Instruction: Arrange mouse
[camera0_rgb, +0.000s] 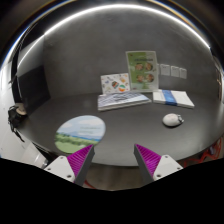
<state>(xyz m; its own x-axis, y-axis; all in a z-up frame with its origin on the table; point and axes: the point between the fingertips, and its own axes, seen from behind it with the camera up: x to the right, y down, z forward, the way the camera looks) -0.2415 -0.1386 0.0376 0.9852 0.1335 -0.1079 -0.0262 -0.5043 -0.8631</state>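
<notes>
A small white mouse (173, 120) lies on the dark table (125, 125), well beyond the fingers and off to the right. A round mouse pad (81, 131) with a green and sky-blue landscape print lies just ahead of the left finger. My gripper (113, 162) is open and empty, its purple pads (150, 157) spread wide above the table's near part. Nothing stands between the fingers.
Leaflets lie flat at the back of the table (124, 100), with a blue-edged booklet (174, 98) to their right. Two printed cards (141, 70) stand upright behind them against the grey wall. A dark object with a cable (17, 117) sits at the far left.
</notes>
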